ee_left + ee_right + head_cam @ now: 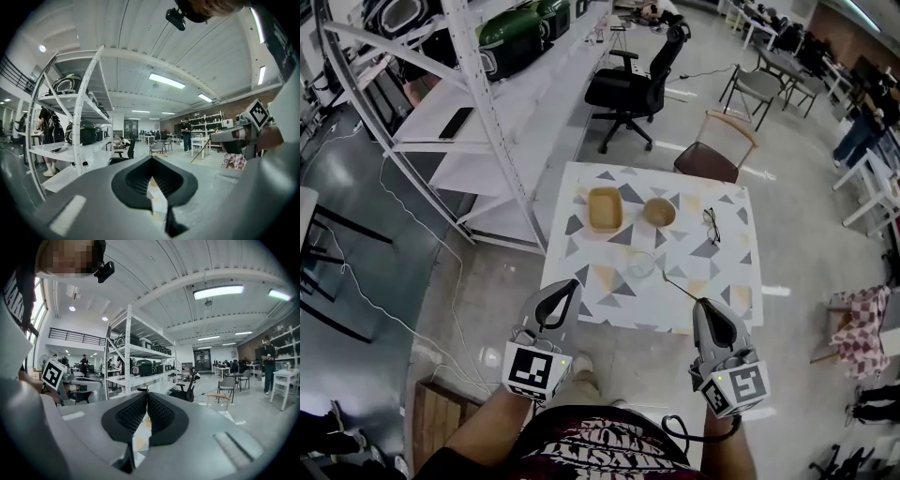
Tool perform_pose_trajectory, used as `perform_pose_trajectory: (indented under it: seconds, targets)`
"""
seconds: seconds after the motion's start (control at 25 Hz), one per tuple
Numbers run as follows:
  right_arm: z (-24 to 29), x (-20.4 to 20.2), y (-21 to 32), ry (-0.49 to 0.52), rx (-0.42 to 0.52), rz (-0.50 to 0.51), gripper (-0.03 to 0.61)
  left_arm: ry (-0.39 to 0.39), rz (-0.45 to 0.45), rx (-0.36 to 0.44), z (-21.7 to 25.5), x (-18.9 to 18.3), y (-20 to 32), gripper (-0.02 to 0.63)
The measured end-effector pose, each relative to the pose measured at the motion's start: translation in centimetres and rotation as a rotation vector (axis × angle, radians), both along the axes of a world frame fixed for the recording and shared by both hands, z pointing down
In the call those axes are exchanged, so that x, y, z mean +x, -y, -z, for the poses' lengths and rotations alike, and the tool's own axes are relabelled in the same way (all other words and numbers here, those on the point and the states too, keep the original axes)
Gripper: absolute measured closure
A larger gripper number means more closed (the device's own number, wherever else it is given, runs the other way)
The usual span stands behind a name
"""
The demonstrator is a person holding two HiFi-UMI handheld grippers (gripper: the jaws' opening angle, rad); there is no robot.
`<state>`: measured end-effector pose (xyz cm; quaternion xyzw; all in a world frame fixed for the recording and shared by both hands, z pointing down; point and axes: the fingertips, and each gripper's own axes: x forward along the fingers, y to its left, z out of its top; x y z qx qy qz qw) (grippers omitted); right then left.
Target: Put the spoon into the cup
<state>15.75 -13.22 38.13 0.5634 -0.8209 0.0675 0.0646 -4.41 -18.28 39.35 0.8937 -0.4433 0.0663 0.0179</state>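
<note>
A clear glass cup (641, 264) stands near the middle of the patterned table (724, 248). My right gripper (700, 302) hovers over the table's near right edge, shut on the handle of a thin spoon (680, 286) whose bowl end points toward the cup, a short way right of it. In the right gripper view only the handle's tip shows at the closed jaw tips (147, 393). In the left gripper view the spoon (202, 149) slants down from the right gripper. My left gripper (577, 284) is over the table's near left edge, jaw tips together (151, 159), nothing held.
A wooden tray (605, 208) and a wooden bowl (659, 212) sit at the table's far side, with glasses (711, 225) to their right. A white metal rack (487, 112) stands left of the table. A brown chair (712, 155) and black office chair (633, 89) are behind.
</note>
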Motion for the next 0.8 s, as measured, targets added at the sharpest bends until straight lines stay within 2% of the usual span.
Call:
perform_pose_trajectory:
  seconds: [0.4, 0.68, 0.8]
  targets:
    - [-0.1, -1.2, 3.5, -0.005, -0.010, -0.057, 0.545, -0.007, -0.090, -0.010, -0.4, 0.3, 4.0, 0.614]
    - [-0.7, -1.2, 5.4, -0.007, -0.049, -0.058, 0.545, -0.019, -0.118, 0.005, -0.2, 1.0, 5.7, 0.614]
    - [-1.4, -1.0, 6.1, 0.002, -0.066, -0.050, 0.545, -0.016, -0.104, -0.013, -1.0, 0.9, 6.2, 0.614]
